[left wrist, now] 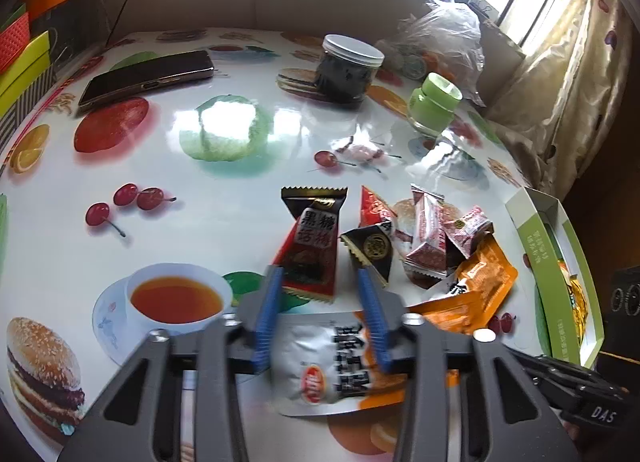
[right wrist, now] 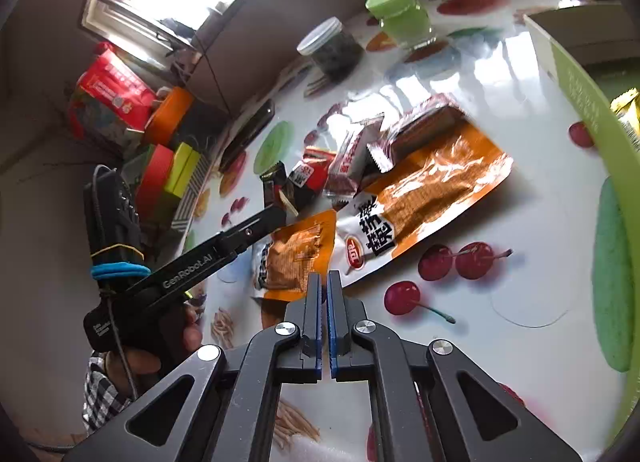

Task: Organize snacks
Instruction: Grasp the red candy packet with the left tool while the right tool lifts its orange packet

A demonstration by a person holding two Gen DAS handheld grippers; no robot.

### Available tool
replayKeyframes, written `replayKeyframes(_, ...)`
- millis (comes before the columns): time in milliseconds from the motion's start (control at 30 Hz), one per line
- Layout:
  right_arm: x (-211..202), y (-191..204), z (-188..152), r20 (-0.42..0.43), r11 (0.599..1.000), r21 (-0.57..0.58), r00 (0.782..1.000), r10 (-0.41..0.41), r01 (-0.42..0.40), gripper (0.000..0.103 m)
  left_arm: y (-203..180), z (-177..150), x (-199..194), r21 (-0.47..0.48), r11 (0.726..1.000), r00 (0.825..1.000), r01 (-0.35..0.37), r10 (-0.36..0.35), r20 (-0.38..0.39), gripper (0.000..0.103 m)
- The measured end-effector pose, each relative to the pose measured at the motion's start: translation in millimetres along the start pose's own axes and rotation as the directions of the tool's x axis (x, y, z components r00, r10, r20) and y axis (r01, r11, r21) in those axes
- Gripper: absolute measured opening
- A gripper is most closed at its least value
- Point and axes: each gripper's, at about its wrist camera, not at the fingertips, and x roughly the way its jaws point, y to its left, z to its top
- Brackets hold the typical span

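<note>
Several snack packets lie heaped on the fruit-print table [left wrist: 224, 229]. My left gripper [left wrist: 319, 276] is open. The lower end of a red and black candy [left wrist: 316, 246] lies between its tips, and a white and orange packet [left wrist: 320, 362] lies under its fingers. A small black candy [left wrist: 372, 250] sits by the right fingertip. Beside them are red-white wrapped sweets [left wrist: 428, 238] and a large orange packet [right wrist: 432, 189]. My right gripper [right wrist: 324, 274] is shut, its tips at the edges of the small orange packet [right wrist: 296, 254] and the large one. I cannot tell if an edge is pinched.
A green-walled box [left wrist: 532, 229] at the table's right edge holds a yellow packet [right wrist: 628, 109]. Farther back stand a phone [left wrist: 148, 75], a white-lidded jar [left wrist: 348, 69], a green jar [left wrist: 434, 101] and a plastic bag [left wrist: 444, 33]. Coloured boxes [left wrist: 24, 53] line the left.
</note>
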Motion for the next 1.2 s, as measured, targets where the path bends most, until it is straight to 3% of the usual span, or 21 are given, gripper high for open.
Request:
replayKeyframes(100, -10, -1, 1, 0.027, 1.000, 0.012, 1.000, 0.010, -0.010, 0.002, 3, 0, 0, -0.010, 1.000, 1.000, 0.009, -0.009, -0.007, 0.026)
replayKeyframes(267, -29, -2, 2, 0.066, 1.000, 0.012, 0.998, 0.022, -0.023, 0.002, 2, -2, 1, -0.008, 1.000, 1.000, 0.006, -0.006, -0.015, 0.006)
replayKeyframes(500, -50, -4, -1, 0.104, 1.000, 0.015, 0.995, 0.011, -0.012, 0.002, 2, -9, -8, -0.012, 0.999, 0.999, 0.036, -0.036, -0.019, 0.006)
replayKeyframes(567, -55, -8, -2, 0.116, 1.000, 0.025, 0.993, 0.005, -0.008, 0.002, 5, -6, -11, -0.029, 1.000, 1.000, 0.012, -0.012, -0.003, 0.006)
replayKeyframes(667, -63, -13, -5, 0.131, 0.999, 0.041, 0.991, 0.003, -0.008, 0.002, 7, 2, -12, -0.045, 0.999, 1.000, 0.005, -0.004, 0.016, 0.022)
replayKeyframes(733, -68, -14, -6, 0.143, 0.999, 0.047, 0.990, 0.004, -0.011, 0.002, 7, 9, -11, -0.054, 0.998, 1.000, 0.009, -0.007, 0.024, 0.043)
replayKeyframes(767, -71, -15, -7, 0.149, 0.999, 0.048, 0.989, 0.007, -0.014, 0.002, 6, 12, -11, -0.054, 0.999, 0.999, 0.002, 0.000, 0.033, 0.045)
replayKeyframes(1167, -91, -1, -3, 0.195, 0.999, 0.002, 0.980, 0.046, -0.048, 0.001, 4, 29, 17, -0.080, 0.995, 0.999, -0.053, 0.053, -0.014, 0.046)
replayKeyframes(1200, -92, 0, -3, 0.197, 0.999, 0.001, 0.979, 0.051, -0.052, 0.001, 3, 29, 17, -0.079, 0.995, 0.999, -0.053, 0.053, -0.013, 0.040)
